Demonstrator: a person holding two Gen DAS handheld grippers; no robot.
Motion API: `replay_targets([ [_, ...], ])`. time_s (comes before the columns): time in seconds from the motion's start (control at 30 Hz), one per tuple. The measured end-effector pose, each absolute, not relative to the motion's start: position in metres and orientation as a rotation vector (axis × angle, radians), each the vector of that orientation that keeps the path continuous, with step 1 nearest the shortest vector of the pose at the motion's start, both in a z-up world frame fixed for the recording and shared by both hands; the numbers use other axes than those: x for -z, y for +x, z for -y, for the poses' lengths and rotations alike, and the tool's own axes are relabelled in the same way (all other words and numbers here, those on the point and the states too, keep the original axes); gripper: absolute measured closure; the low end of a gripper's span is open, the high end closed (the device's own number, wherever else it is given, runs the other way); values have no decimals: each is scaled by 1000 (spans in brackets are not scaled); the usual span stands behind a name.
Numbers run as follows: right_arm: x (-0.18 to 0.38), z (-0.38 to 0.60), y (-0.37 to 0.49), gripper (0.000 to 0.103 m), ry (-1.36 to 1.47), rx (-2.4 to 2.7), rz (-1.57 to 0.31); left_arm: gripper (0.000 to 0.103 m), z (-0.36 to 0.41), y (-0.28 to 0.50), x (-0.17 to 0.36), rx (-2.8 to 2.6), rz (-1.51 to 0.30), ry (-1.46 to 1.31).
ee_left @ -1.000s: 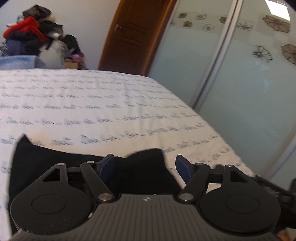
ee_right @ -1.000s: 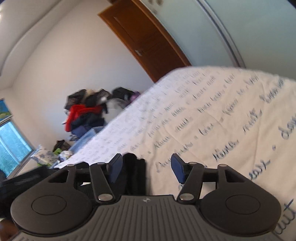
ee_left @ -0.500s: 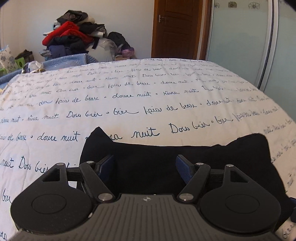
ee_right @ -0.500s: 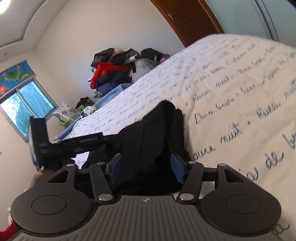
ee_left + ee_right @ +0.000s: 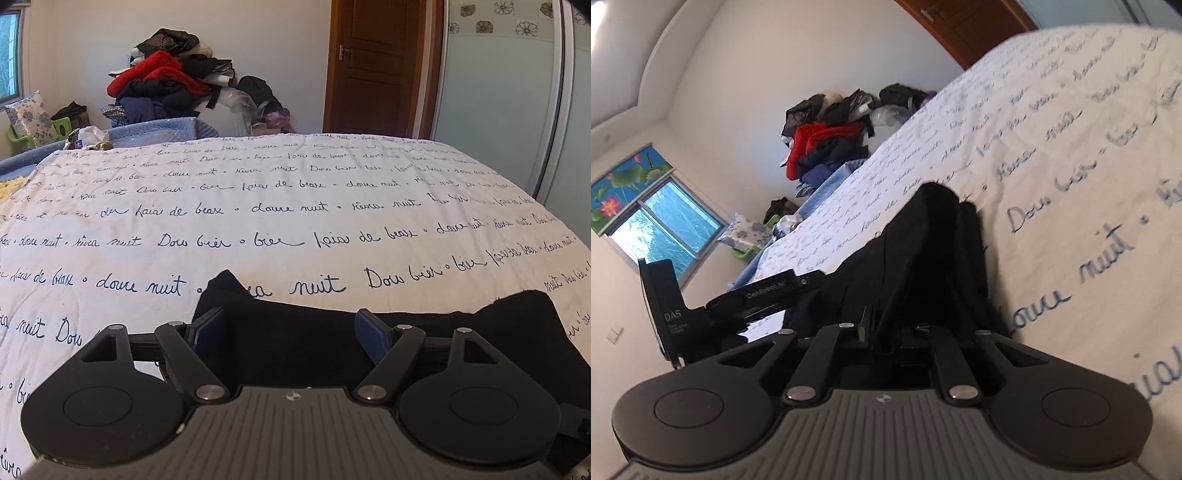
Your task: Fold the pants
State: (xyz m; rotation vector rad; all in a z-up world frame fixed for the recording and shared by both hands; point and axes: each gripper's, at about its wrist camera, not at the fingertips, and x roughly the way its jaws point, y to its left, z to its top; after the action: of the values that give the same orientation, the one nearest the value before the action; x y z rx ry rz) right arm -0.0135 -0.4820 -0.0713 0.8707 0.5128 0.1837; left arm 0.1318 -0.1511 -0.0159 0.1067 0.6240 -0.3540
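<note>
Black pants (image 5: 295, 343) lie on the near part of a white bedspread with blue script (image 5: 280, 206). My left gripper (image 5: 291, 332) is open, its blue pads apart just above the cloth, holding nothing. In the right wrist view my right gripper (image 5: 886, 332) is shut on a raised ridge of the black pants (image 5: 923, 240), which bunch up from the jaws toward the bed. The left gripper's body (image 5: 738, 299) shows at the left of that view, beside the pants.
A pile of clothes (image 5: 166, 81) sits beyond the bed's far left edge, with a pillow (image 5: 29, 118) and window to the left. A brown door (image 5: 369, 66) and sliding glass wardrobe (image 5: 509, 92) stand behind and to the right.
My right gripper has closed on the edge of the pants; it was open half a second ago. My left gripper stays open and has steadied over the cloth.
</note>
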Motion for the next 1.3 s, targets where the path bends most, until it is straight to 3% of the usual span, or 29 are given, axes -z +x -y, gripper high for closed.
replay_targets([
  [0.3, 67, 484, -21, 90, 828, -120, -532, 22, 149, 126, 16, 377, -628, 131],
  [0.47, 26, 480, -30, 88, 579, 100, -437, 20, 147, 119, 16, 378, -619, 153],
  [0.6, 4, 467, -1, 88, 406, -15, -456, 20, 149, 114, 17, 381, -624, 161],
  [0.83, 29, 447, 67, 88, 284, -50, -621, 18, 152, 103, 17, 395, -627, 179],
  [1.0, 17, 450, 47, 88, 313, -50, -562, 15, 152, 97, 18, 401, -624, 191],
  [1.3, 28, 432, 44, 88, 261, -119, -620, 14, 155, 86, 25, 413, -644, 216],
])
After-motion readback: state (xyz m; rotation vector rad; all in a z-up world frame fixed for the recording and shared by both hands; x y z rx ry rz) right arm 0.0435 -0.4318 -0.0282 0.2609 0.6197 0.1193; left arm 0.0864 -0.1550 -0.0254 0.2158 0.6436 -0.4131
